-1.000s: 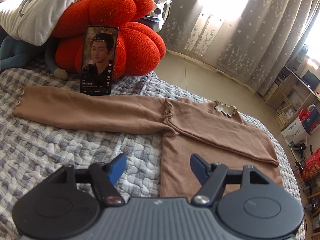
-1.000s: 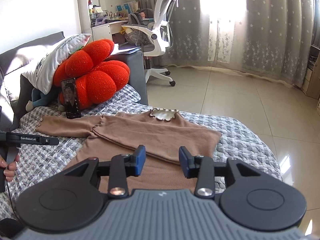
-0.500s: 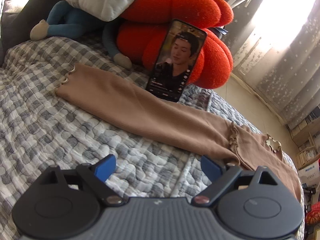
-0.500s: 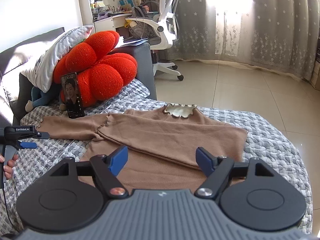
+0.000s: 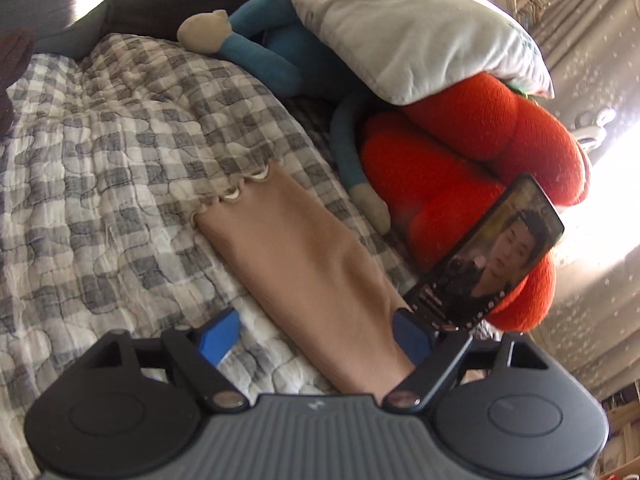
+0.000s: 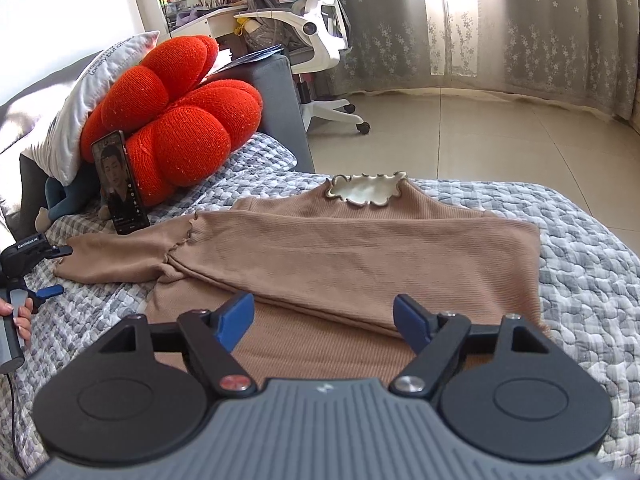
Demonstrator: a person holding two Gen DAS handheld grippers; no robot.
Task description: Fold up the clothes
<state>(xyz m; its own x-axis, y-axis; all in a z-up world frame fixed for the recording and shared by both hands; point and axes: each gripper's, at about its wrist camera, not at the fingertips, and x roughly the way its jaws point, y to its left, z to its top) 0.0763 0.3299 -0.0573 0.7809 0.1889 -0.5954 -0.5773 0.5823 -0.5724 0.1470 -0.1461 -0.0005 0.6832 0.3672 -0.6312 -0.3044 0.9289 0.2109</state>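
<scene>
Sweater (image 6: pixel 360 256) in light brown lies flat on the grey checked quilt (image 6: pixel 592 264) of the bed, with its wavy collar (image 6: pixel 364 190) at the far side. One sleeve is folded across the chest to the left, and its frilled cuff (image 6: pixel 188 236) ends near the left shoulder. The other sleeve (image 5: pixel 304 256) stretches out to the left over the quilt, and its scalloped end (image 5: pixel 236 192) is open.

My left gripper (image 5: pixel 316 330) hangs low over this stretched sleeve. Its blue fingers (image 5: pixel 220 334) are spread wide, one over the quilt just beside the near edge of the sleeve and the other at the far edge of it, so the sleeve runs between them. I cannot tell if they touch the cloth. In the right wrist view this gripper (image 6: pixel 38 266) is at the far left, beside the sleeve end.

My right gripper (image 6: pixel 324 320) is also wide open and holds nothing. It hovers above the near part of the sweater body, below the folded sleeve.

Behind the sleeve a phone (image 5: pixel 488 264) leans on a red pumpkin cushion (image 6: pixel 180 120). A white pillow (image 5: pixel 412 28) rests on top of the cushion, and a blue plush toy (image 5: pixel 276 56) lies under the pillow
</scene>
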